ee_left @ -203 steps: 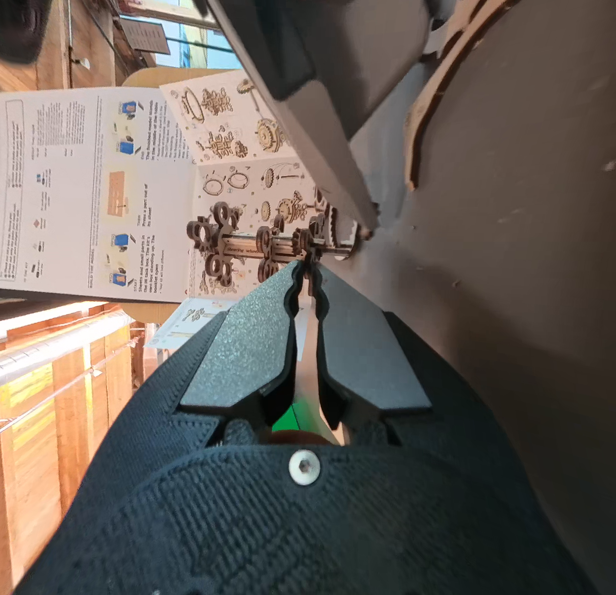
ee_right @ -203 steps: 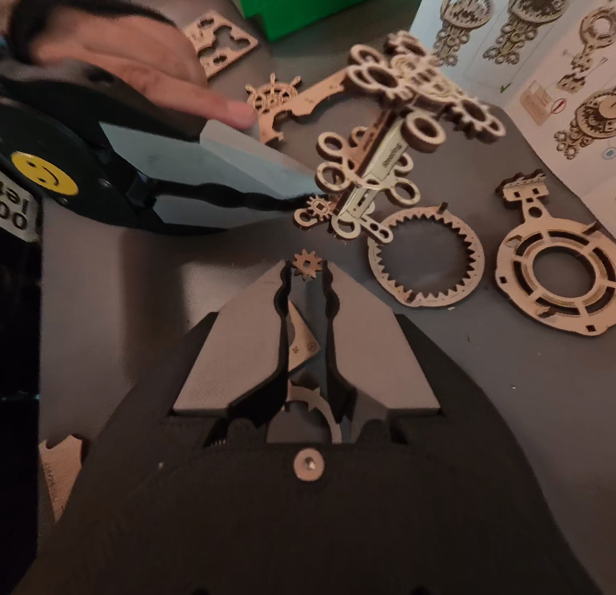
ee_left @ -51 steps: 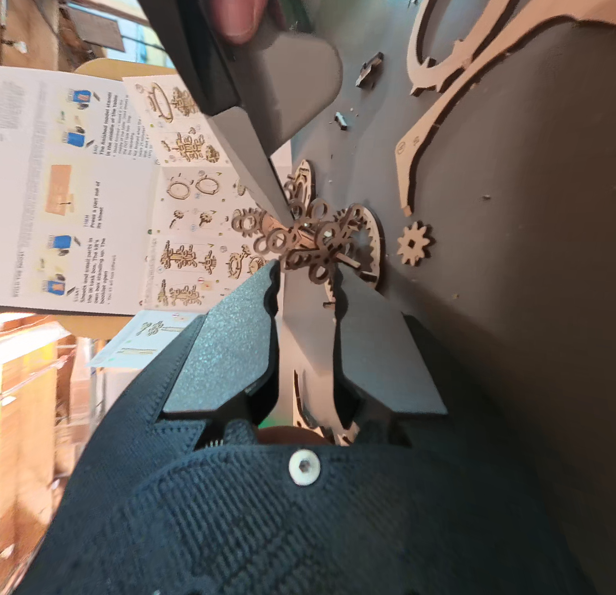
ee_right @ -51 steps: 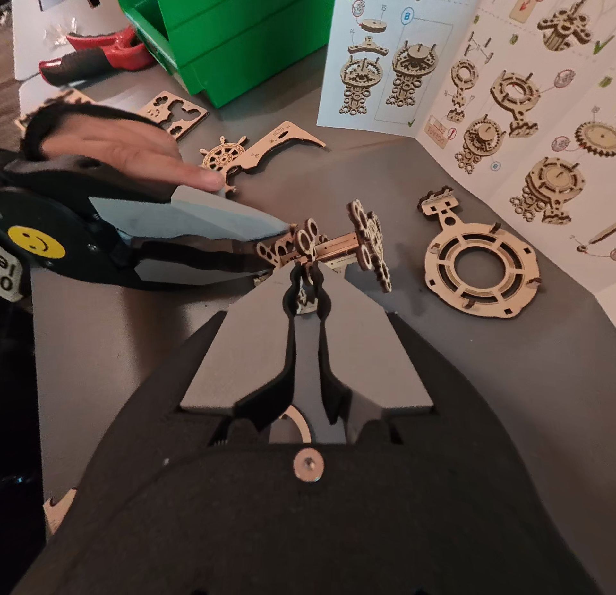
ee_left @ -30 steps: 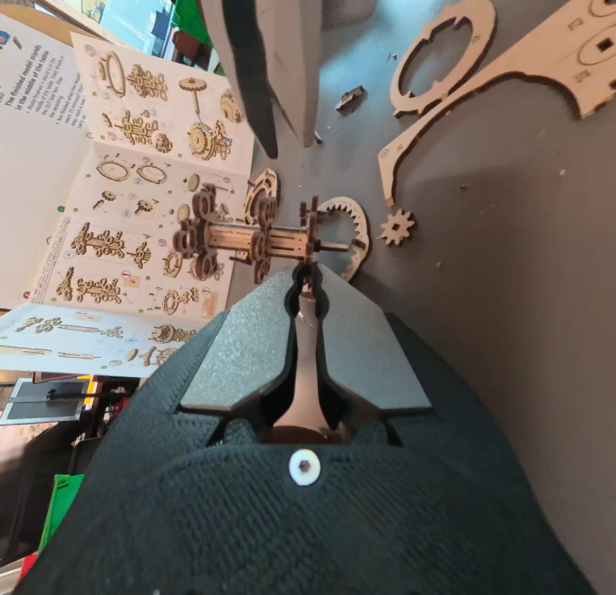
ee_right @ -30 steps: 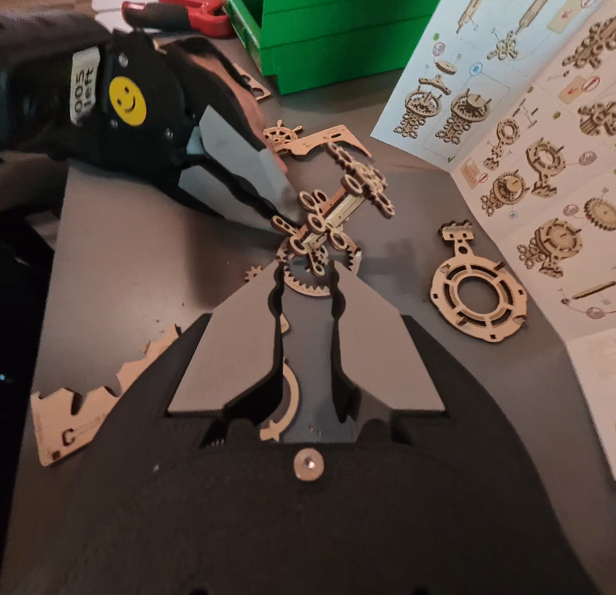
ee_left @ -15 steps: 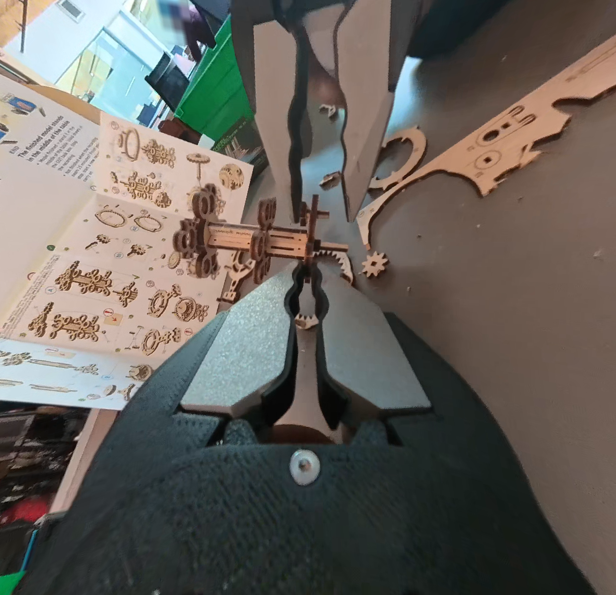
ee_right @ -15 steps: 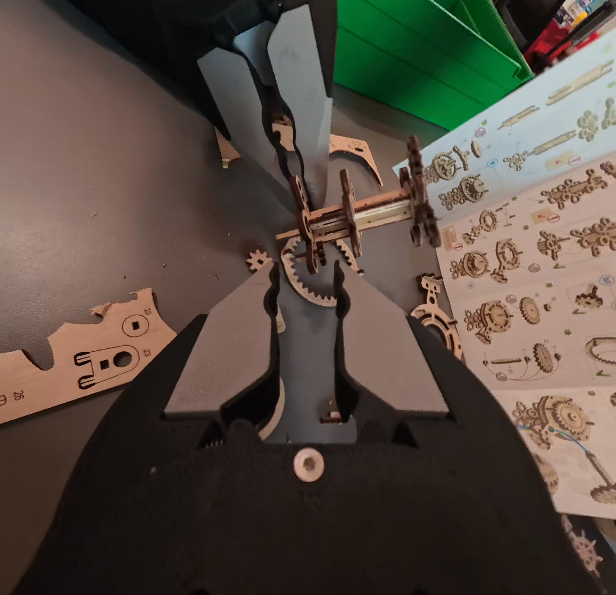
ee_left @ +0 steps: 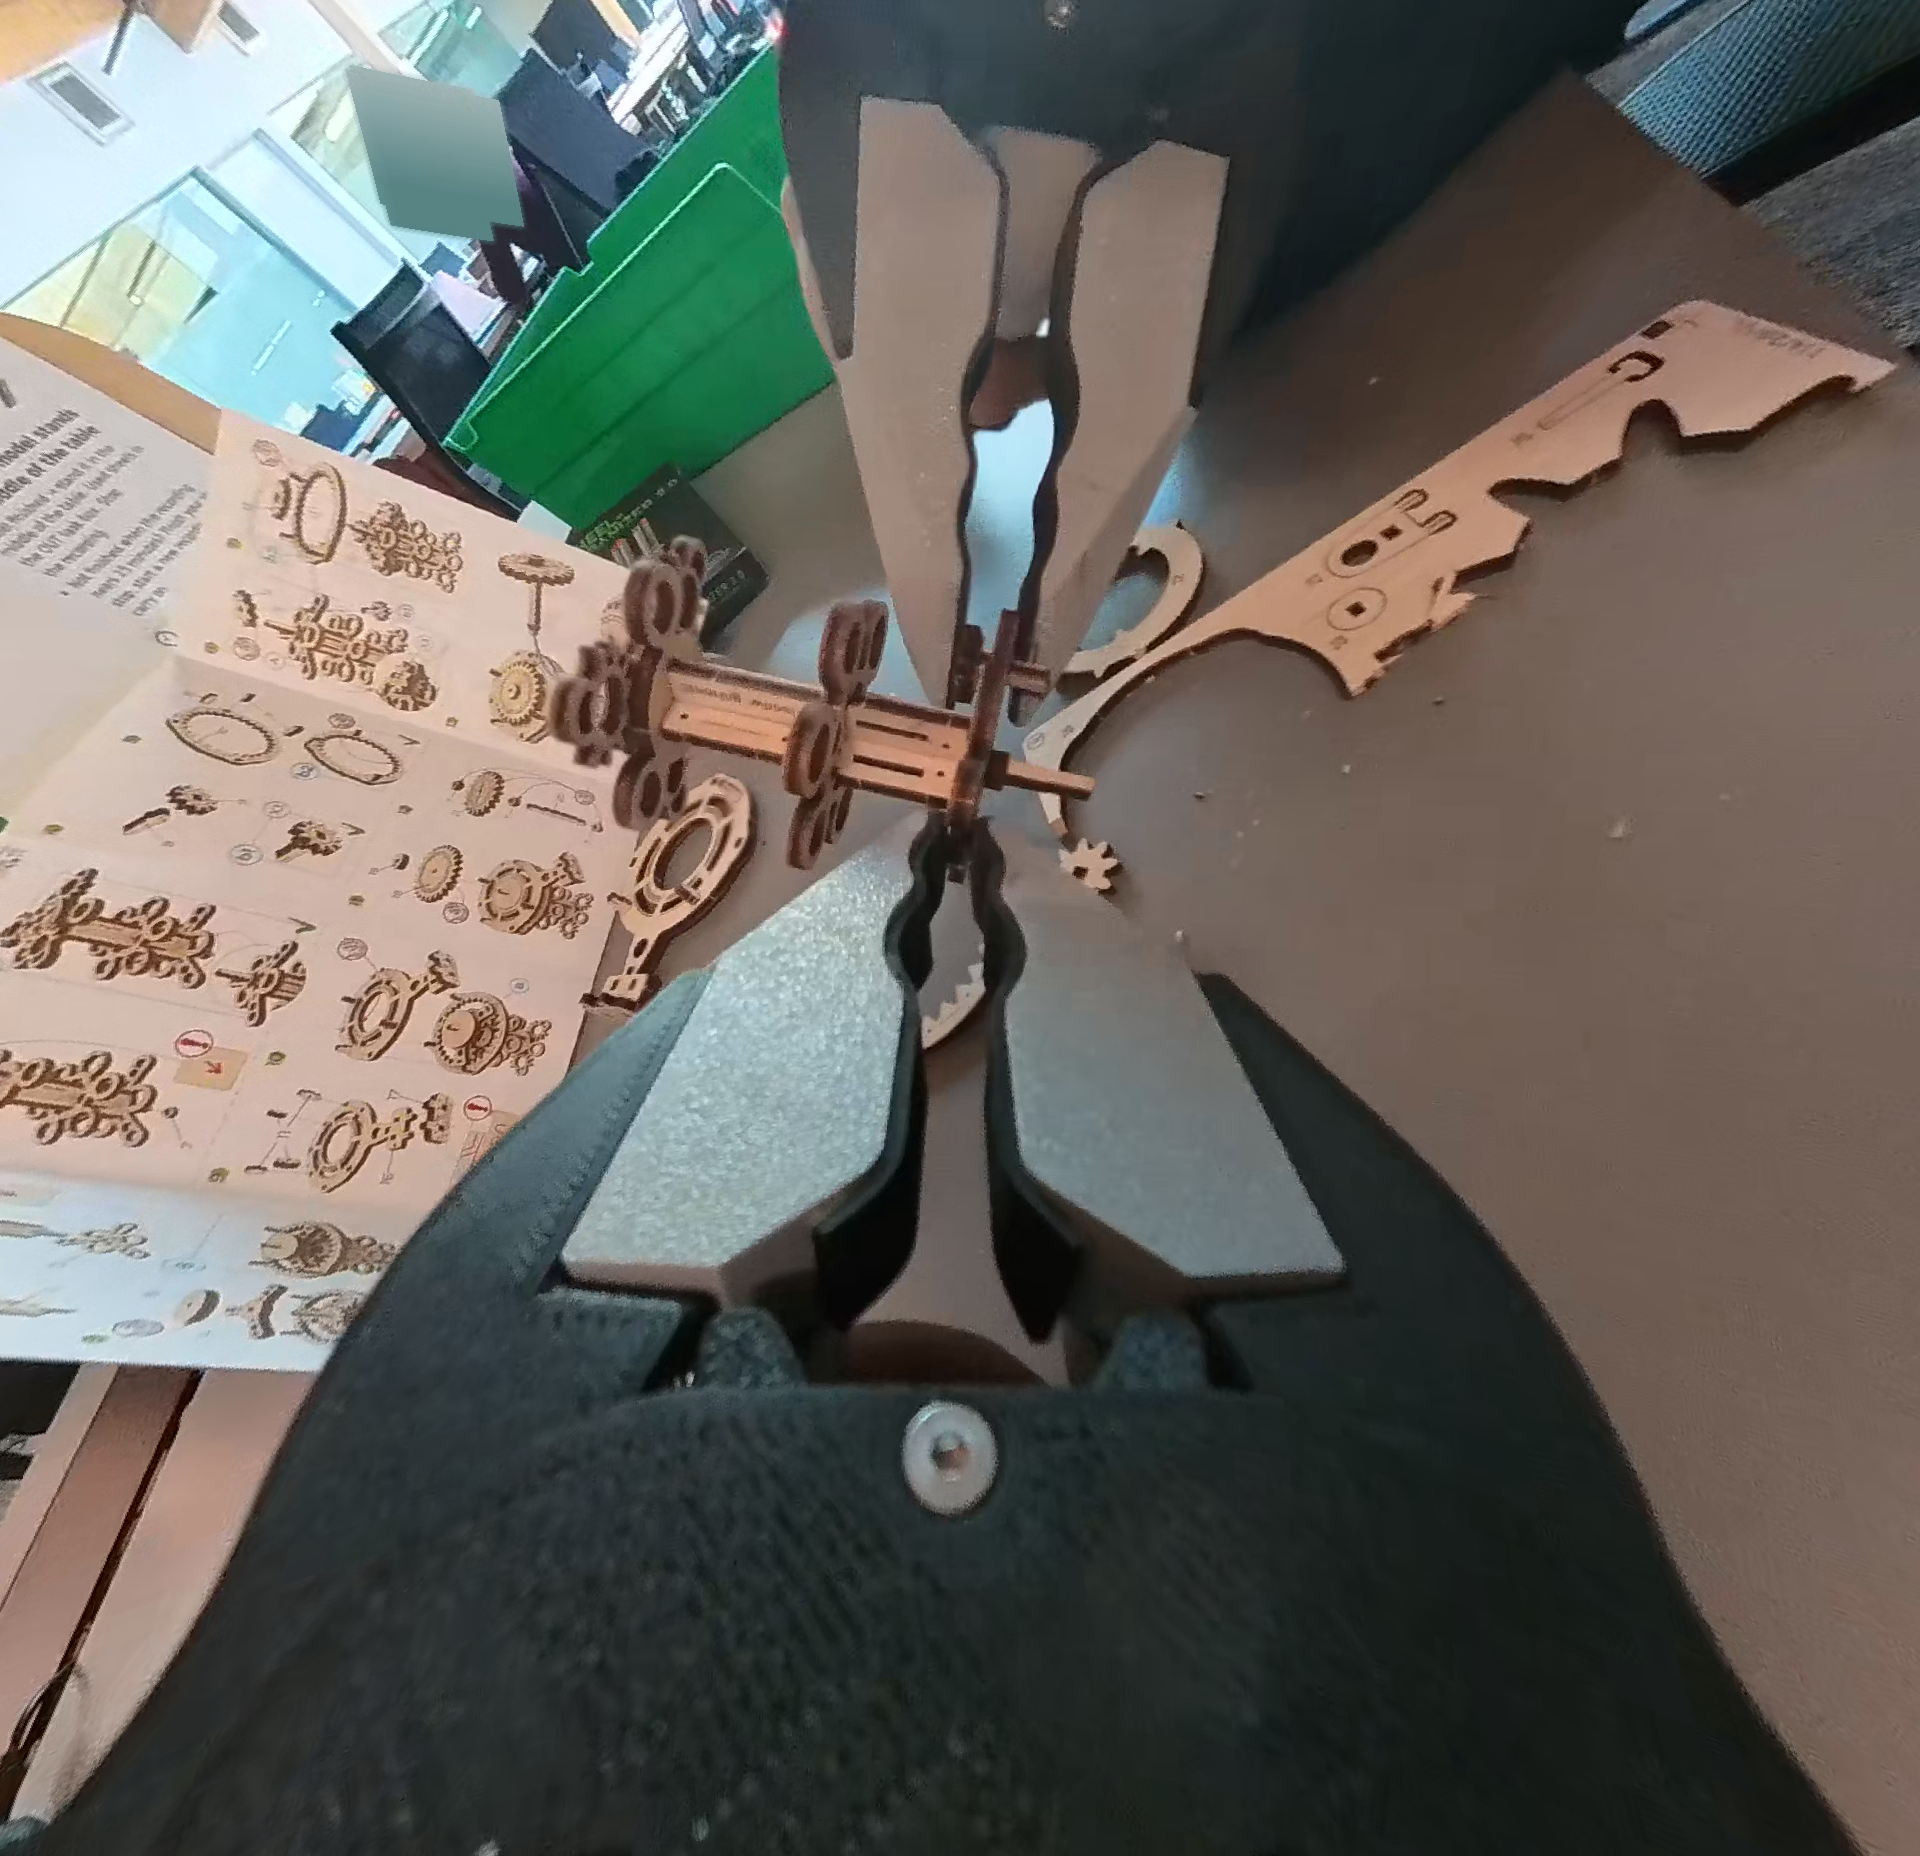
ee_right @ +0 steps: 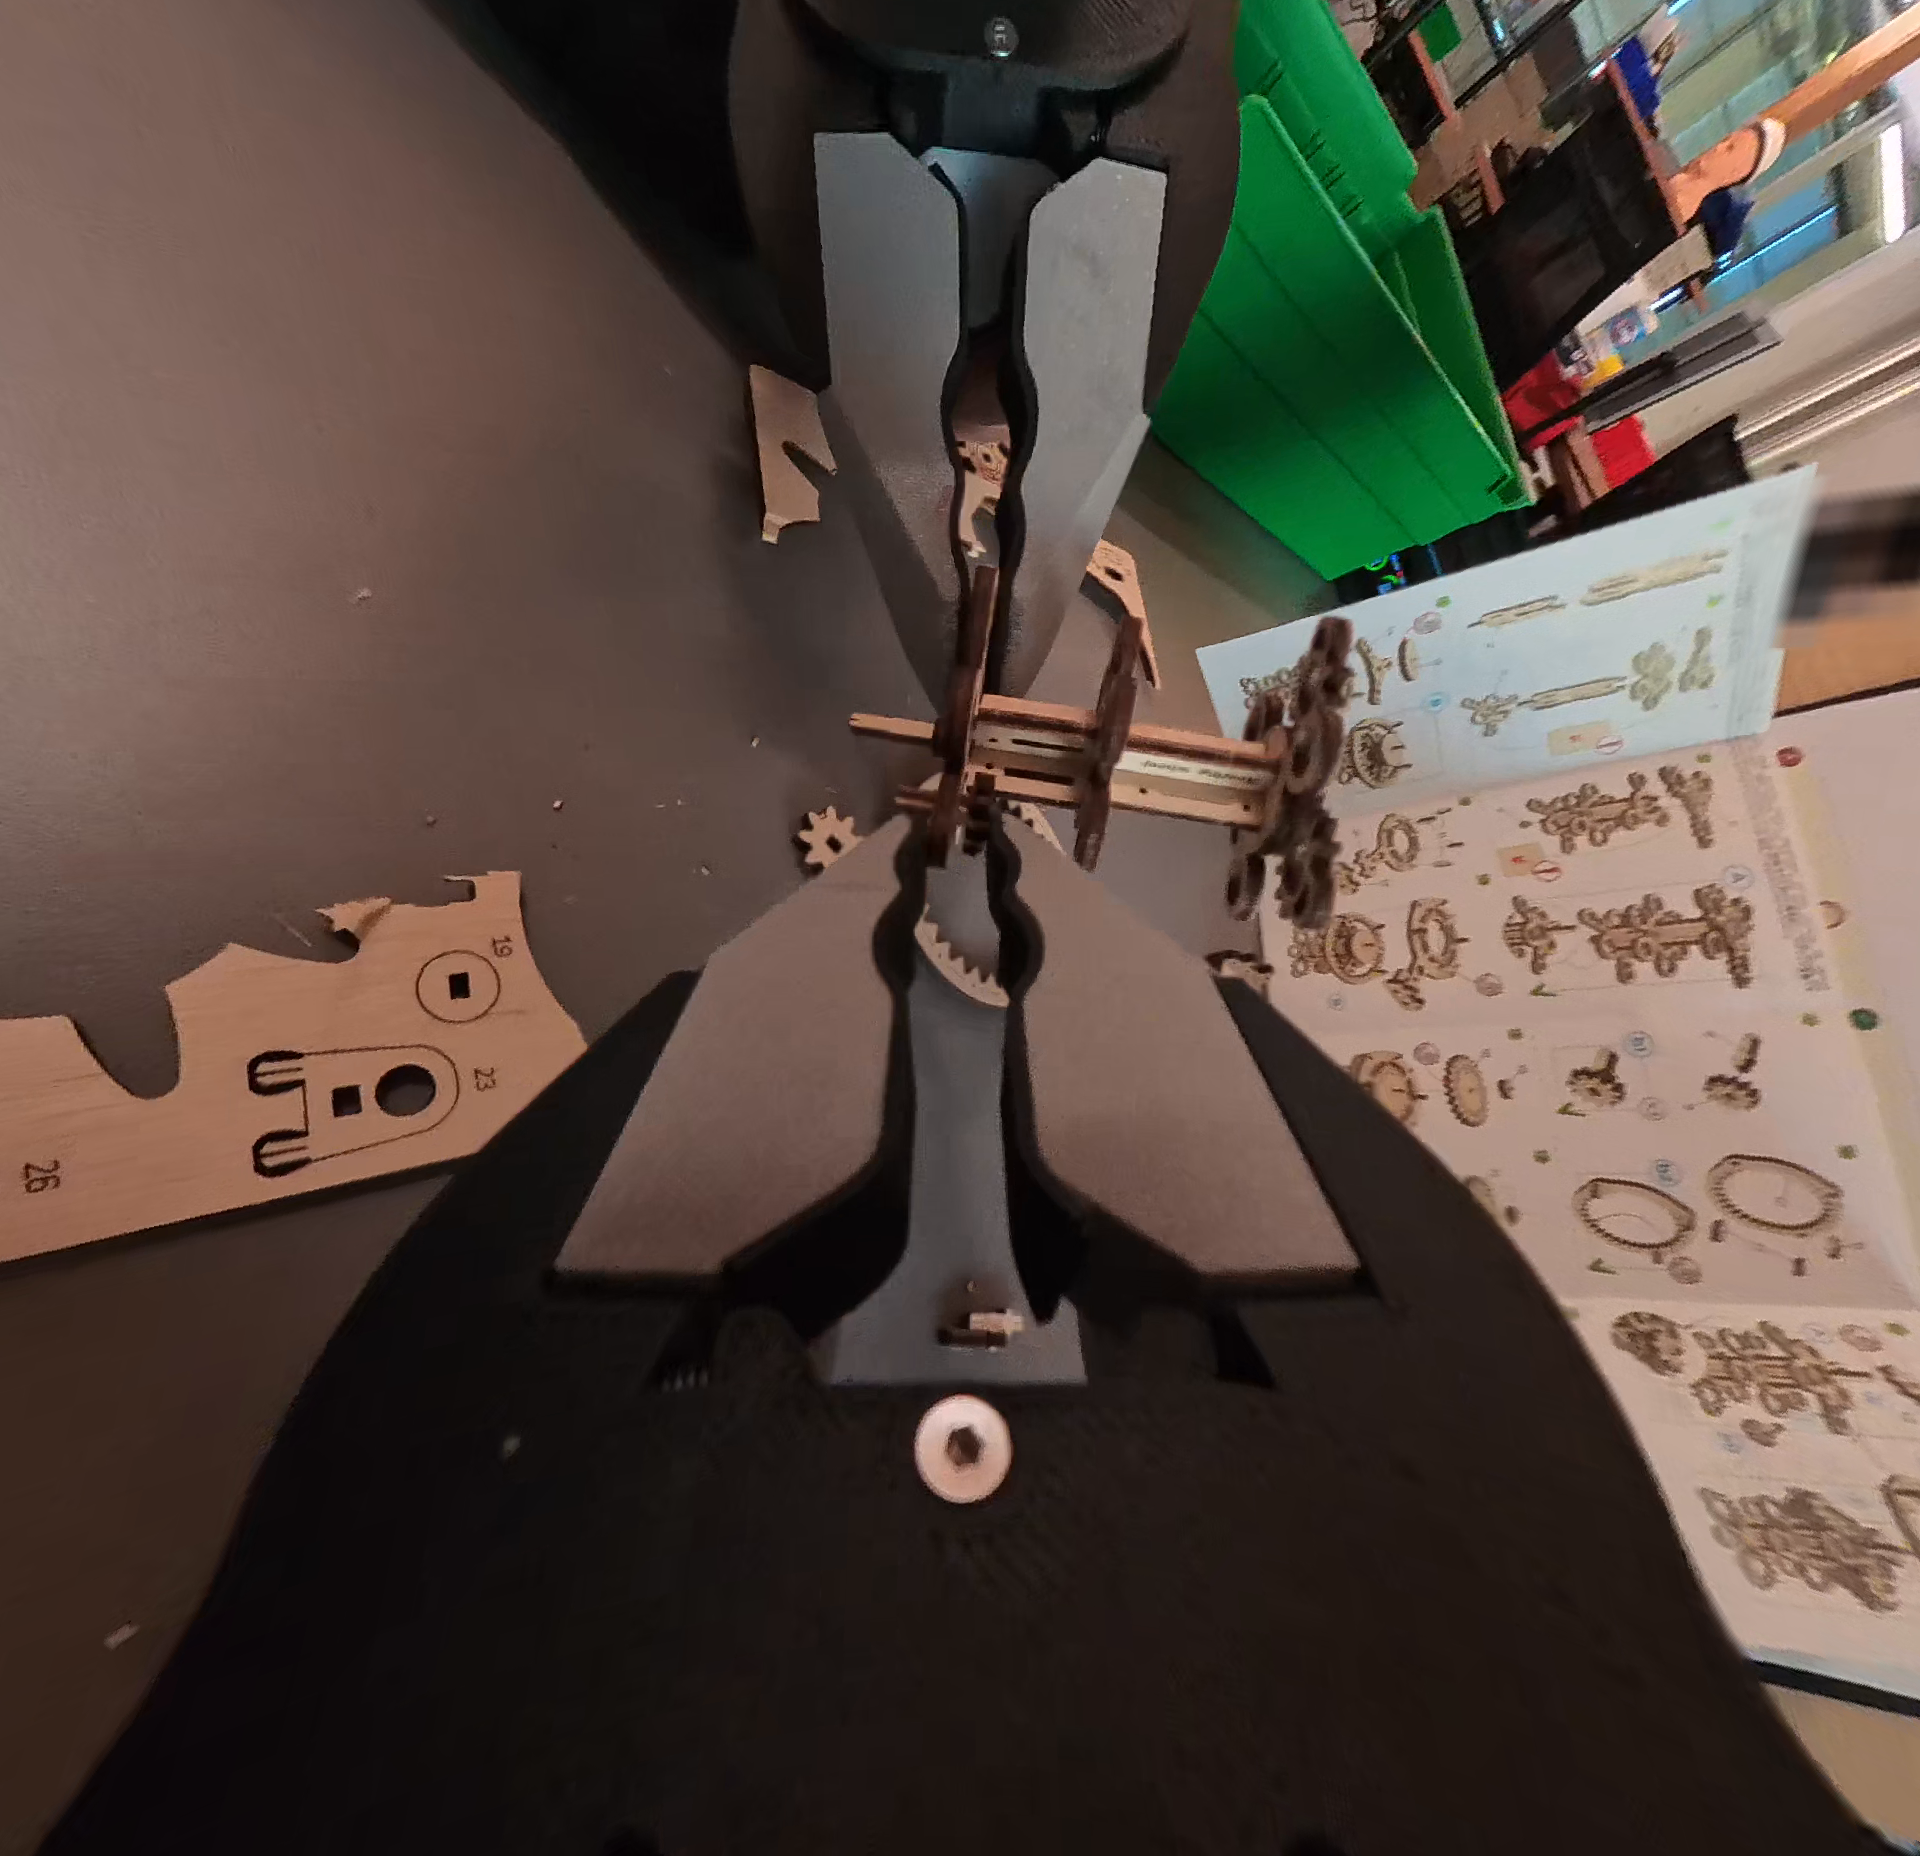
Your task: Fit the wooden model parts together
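Note:
A wooden axle assembly (ee_left: pixel 831 736) with flower-shaped discs is held level above the dark table; it also shows in the right wrist view (ee_right: pixel 1101 757). My left gripper (ee_left: pixel 951 850) is shut on the lower edge of the disc at the assembly's right end. My right gripper (ee_left: pixel 982 700) comes from the opposite side, its fingers closed on the same end disc. In the right wrist view my right gripper (ee_right: pixel 956 840) pinches that disc from below and the left gripper (ee_right: pixel 987 653) from above. A small loose gear (ee_left: pixel 1089 864) lies on the table just beneath.
A ring gear (ee_right: pixel 961 959) and a round frame part (ee_left: pixel 681 861) lie under the assembly. A leftover plywood sheet (ee_right: pixel 260 1089) lies to one side, a folded instruction sheet (ee_right: pixel 1558 1079) to the other. Green bins (ee_left: pixel 644 352) stand behind. Less than 4 cm separates the two grippers' tips.
The right gripper has moved onto the assembly's end disc and narrowed its jaws around it. The left gripper still holds the assembly level. Earlier the small gear was dropped onto the table.

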{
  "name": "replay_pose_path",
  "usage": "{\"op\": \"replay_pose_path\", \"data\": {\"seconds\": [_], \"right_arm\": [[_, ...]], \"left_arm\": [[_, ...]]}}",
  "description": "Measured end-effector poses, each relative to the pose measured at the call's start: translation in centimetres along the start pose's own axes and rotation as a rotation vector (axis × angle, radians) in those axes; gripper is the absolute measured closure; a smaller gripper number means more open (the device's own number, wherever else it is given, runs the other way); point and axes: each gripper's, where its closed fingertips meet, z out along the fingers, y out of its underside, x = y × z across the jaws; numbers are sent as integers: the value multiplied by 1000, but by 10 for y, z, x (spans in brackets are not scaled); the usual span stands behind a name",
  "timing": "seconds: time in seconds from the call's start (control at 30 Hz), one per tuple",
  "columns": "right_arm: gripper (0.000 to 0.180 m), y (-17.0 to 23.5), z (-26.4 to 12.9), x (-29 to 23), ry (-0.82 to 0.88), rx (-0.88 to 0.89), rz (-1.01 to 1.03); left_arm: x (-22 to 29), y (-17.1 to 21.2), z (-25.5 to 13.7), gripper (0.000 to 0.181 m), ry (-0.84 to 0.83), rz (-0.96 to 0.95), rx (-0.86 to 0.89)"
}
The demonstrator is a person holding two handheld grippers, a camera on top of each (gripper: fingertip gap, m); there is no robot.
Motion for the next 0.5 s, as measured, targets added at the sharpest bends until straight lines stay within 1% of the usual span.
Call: {"op": "replay_pose_path", "data": {"seconds": [0.07, 0.27, 0.5], "right_arm": [[173, -1, 0, 0, 9, -3, -18], [173, -5, -2, 5, 24, 25, 44], [173, -14, -3, -1, 36, 38, -36]], "left_arm": [[0, -1, 0, 180, 8, -4, 6], [0, -2, -3, 180, 24, -30, 22], [3, -5, -5, 180, 63, -61, 41]]}}
